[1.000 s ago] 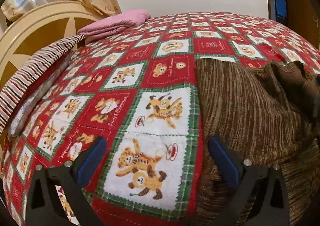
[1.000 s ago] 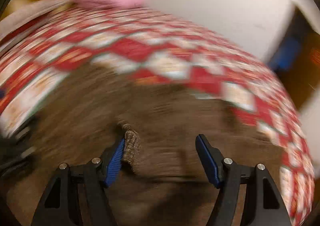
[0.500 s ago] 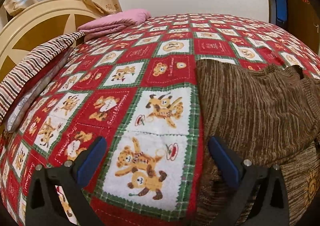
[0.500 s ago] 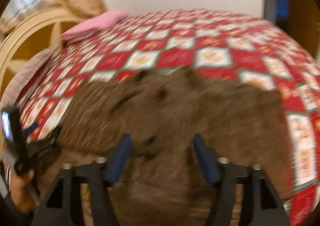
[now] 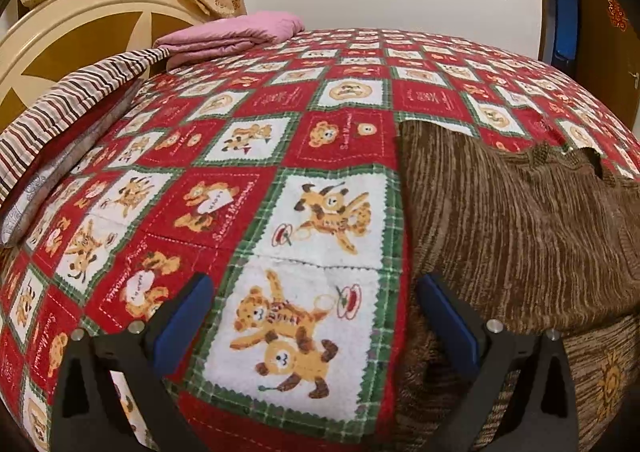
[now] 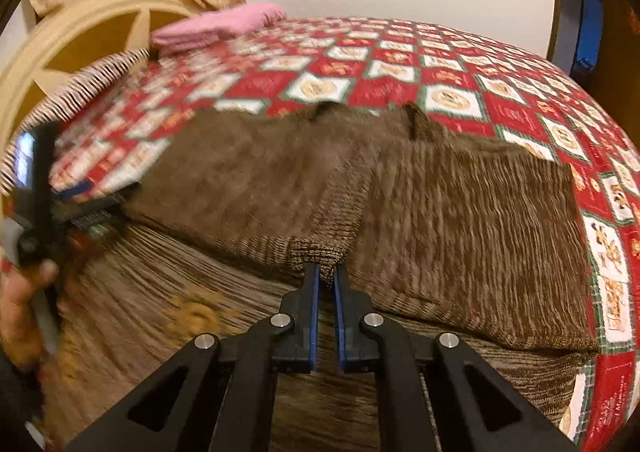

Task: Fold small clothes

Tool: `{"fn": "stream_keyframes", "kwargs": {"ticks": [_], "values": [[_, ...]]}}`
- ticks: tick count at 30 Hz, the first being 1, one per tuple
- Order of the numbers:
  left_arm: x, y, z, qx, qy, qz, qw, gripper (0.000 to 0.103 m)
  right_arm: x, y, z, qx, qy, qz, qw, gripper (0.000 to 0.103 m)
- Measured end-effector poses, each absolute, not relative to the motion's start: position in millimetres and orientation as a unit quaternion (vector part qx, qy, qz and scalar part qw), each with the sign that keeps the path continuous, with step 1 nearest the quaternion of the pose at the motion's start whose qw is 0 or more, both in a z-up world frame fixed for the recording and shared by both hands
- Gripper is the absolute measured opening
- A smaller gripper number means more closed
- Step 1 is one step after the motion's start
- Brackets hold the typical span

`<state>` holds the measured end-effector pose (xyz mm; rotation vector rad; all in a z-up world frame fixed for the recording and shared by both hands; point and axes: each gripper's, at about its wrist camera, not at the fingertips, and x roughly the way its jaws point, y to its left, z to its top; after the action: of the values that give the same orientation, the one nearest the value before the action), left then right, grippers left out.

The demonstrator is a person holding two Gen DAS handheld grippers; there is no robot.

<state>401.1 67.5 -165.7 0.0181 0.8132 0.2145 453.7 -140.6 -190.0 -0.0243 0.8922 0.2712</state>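
A brown knit sweater (image 6: 460, 220) lies spread on the red bear-print quilt (image 5: 248, 188), sleeves folded over its body. My right gripper (image 6: 327, 276) is shut on the cuff of the left sleeve (image 6: 320, 252) near the sweater's middle. In the left wrist view the sweater (image 5: 512, 220) fills the right side. My left gripper (image 5: 316, 316) is open and empty, low over the quilt, its right finger (image 5: 448, 316) at the sweater's left edge. It also shows in the right wrist view (image 6: 72, 204) at the far left, held by a hand.
A folded pink blanket (image 5: 236, 34) and a striped pillow (image 5: 68, 108) lie at the bed's head by the cream headboard (image 5: 80, 32). A dark doorway (image 5: 568, 28) is at the right. The sweater's lower part carries a yellow sun motif (image 5: 608, 380).
My right gripper has shut on the sleeve cuff and drawn back. The raised sleeve now lies flatter on the sweater. My left gripper has stayed put and open.
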Motion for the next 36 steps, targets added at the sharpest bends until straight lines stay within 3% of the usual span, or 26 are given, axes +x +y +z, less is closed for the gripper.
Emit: {"fn": "stream_keyframes", "kwargs": {"ticks": [4,6,8,9,15,21,27,36], "values": [[399,72,-164,-0.01,0.398,0.092,0.913,0.103,453,-154,-194,0.027,0.43,0.131,0.893,0.015],[397,85,-158,-0.041,0.398,0.094,0.911,0.103,446,-158,-192,0.033,0.422,0.127,0.897,0.03],[397,94,-151,-0.06,0.394,0.102,0.912,0.103,436,-164,-193,0.028,0.414,0.12,0.902,0.063],[397,95,-144,-0.063,0.387,0.105,0.914,0.103,434,-167,-194,0.027,0.415,0.111,0.903,0.067],[417,50,-123,0.002,0.371,0.05,0.927,0.103,431,-177,-200,0.059,0.409,0.111,0.904,0.067],[452,5,-154,0.148,0.399,0.138,0.894,0.103,428,-168,-201,0.031,0.406,0.105,0.907,0.072],[451,47,-165,0.077,0.427,0.149,0.888,0.103,427,-181,-200,0.072,0.397,0.124,0.906,0.072],[449,28,-146,0.136,0.408,0.188,0.883,0.103,409,-221,-171,0.106,0.346,0.091,0.928,0.072]]}}
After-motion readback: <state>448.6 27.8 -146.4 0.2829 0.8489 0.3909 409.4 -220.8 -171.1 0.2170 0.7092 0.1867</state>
